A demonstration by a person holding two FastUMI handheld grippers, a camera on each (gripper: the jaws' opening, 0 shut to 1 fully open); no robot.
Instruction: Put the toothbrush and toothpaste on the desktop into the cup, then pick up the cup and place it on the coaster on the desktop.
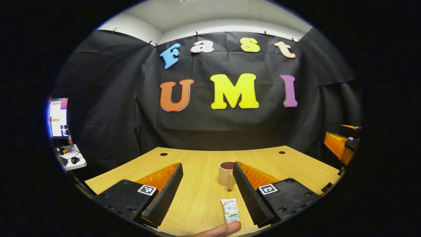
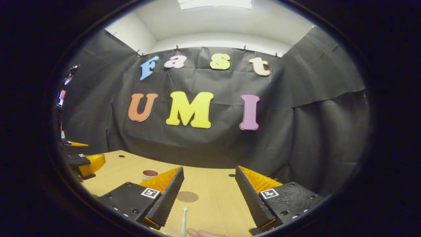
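Observation:
In the left gripper view a beige cup [image 1: 226, 173] with a dark red inside stands on the wooden desktop [image 1: 197, 164], partly behind my left gripper's [image 1: 206, 168] right finger. A white toothpaste tube [image 1: 231, 210] lies flat between the open fingers, nearer than the cup, with a fingertip [image 1: 227, 229] at its near end. In the right gripper view a pale toothbrush [image 2: 183, 220] lies between the open fingers of my right gripper [image 2: 209, 172]. A round brown coaster [image 2: 187, 197] lies just beyond it. The cup [image 2: 150, 174] stands farther left.
The other gripper [image 1: 342, 144] shows at the right edge of the left gripper view, and at the left edge [image 2: 84, 163] of the right gripper view. A side table with a monitor [image 1: 58, 117] stands off the desk's left. Cable holes [image 1: 163, 154] mark the desktop's far edge.

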